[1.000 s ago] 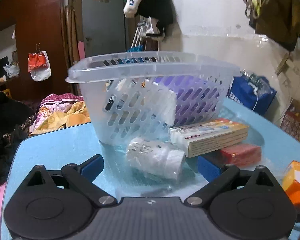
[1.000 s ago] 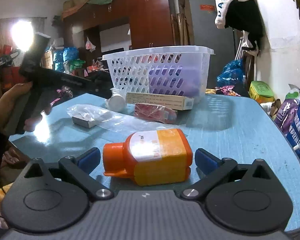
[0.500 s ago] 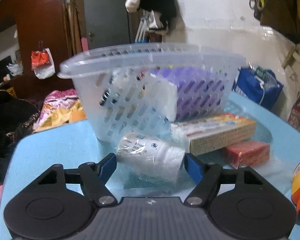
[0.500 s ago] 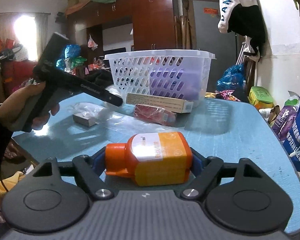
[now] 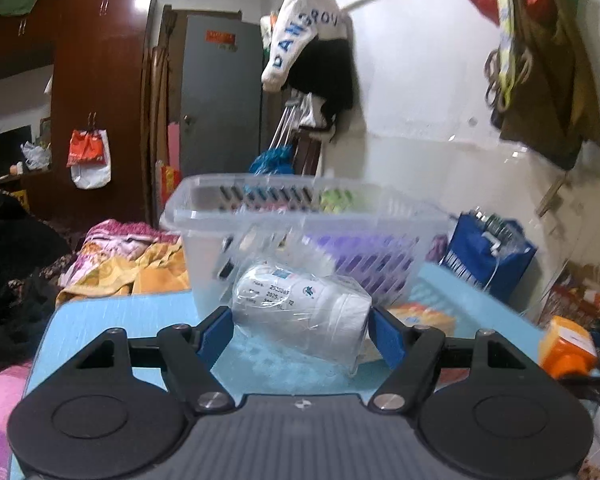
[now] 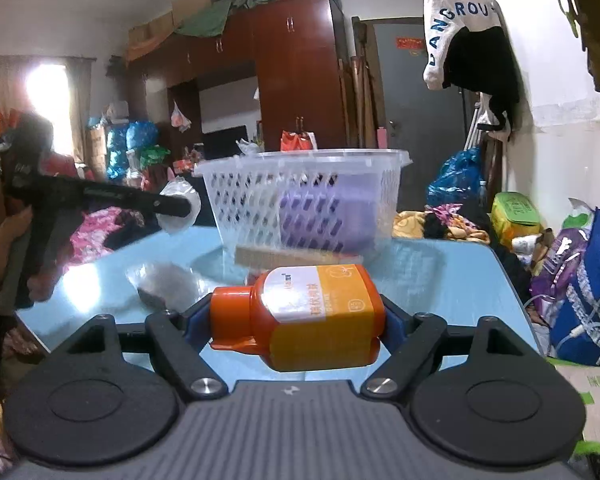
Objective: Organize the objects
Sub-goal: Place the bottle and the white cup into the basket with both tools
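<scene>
Left wrist view: left gripper [image 5: 302, 330] is clamping the white bottle [image 5: 304, 312] across its body, bottle lying sideways in a loose clear wrap, lifted off the blue table [image 5: 112, 312] in front of the basket [image 5: 300, 216]. Wrap is looking slippery and crinkly; bottle probably light and stiff (grip on the mid-body seems sound).

Right wrist view: right gripper [image 6: 296, 324] is squeezing the orange bottle [image 6: 300, 316] end to end, cap to the left, raised above the table's near edge. Smooth plastic, likely heavier if full; a flat-sided hold would be slipping less
</scene>
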Demonstrator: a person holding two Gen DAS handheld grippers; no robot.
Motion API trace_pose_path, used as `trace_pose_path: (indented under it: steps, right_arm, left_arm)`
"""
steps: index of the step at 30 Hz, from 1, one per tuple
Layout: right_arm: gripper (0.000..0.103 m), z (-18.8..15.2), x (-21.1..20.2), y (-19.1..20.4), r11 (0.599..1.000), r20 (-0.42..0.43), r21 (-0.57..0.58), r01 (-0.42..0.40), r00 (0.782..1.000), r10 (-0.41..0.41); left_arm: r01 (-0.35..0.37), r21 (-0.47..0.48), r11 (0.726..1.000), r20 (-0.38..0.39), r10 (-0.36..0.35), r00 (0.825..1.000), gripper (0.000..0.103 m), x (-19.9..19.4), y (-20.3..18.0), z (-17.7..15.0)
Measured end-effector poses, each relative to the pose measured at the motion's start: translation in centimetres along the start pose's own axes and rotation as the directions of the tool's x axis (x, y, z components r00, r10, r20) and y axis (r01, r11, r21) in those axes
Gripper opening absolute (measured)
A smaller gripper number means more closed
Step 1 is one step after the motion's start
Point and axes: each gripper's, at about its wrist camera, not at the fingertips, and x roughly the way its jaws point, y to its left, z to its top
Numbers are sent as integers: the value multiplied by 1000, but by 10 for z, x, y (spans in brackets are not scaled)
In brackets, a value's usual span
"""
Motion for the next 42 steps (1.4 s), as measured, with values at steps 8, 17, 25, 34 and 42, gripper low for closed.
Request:
trace_pose_path:
  steps: [8,17,25,34,42]
  right_arm:
    - [83,114,49,1,999,70,-48,19,997,-16]
    - [83,156,145,-19,997,-24,-36,66,997,-67]
    - [83,148,178,-29,990,-81,-28,136,987,-137]
    - [83,149,191,-27,986,-96,-28,166,981,-168]
    - [103,150,163,-26,984,-69,3,180,981,-180]
  left_arm:
    - [-40,20,999,38,40,999,77,15,-10,88]
    - [-157,-9,988,-105,155,982,77,102,14,128]
    - [-149,-27,989,-142,144,979,77,120,19,120]
    - [-160,-9,987,-110,158,981,80,119,15,108]
    - [-204,-24,979,-47,203,978,103,94,19,94]
